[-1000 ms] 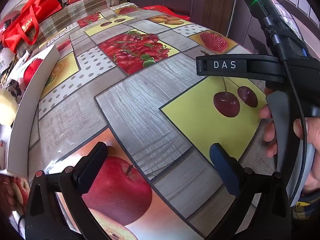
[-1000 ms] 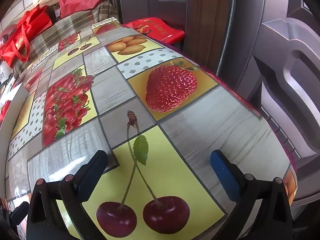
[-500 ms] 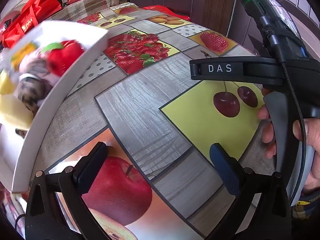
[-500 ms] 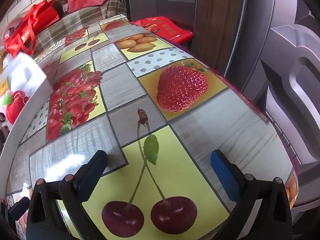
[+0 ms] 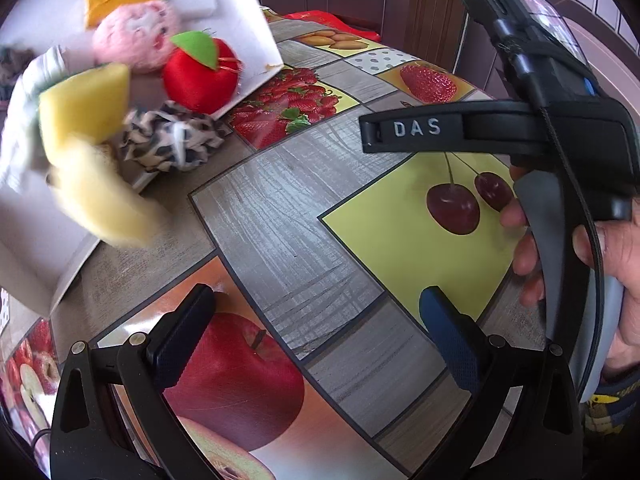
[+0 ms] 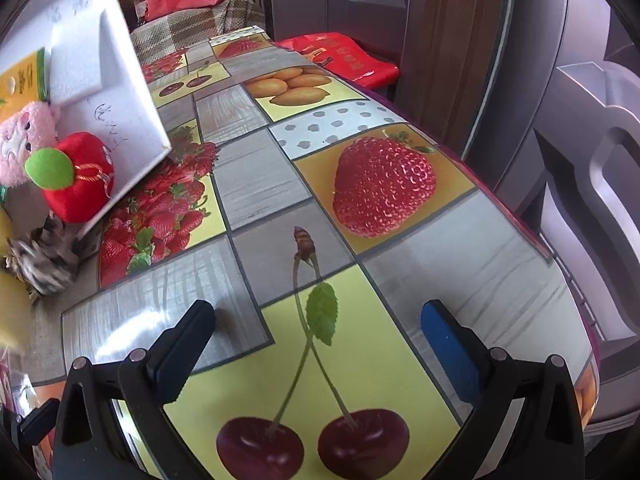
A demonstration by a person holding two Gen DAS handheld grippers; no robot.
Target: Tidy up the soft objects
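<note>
Both wide apart, holding nothing: left gripper (image 5: 316,320), right gripper (image 6: 318,326). Tilted (blurred) white tray (image 5: 240,20) spilling red plush apple (image 5: 200,76), yellow sponge (image 5: 84,108).

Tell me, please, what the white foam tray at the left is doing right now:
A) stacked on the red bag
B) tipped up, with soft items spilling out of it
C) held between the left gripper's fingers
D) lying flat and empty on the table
B: the white foam tray is tilted steeply, and the red plush apple, the spotted scrunchie and the blurred yellow sponges are sliding off its lower edge toward the table.
</note>
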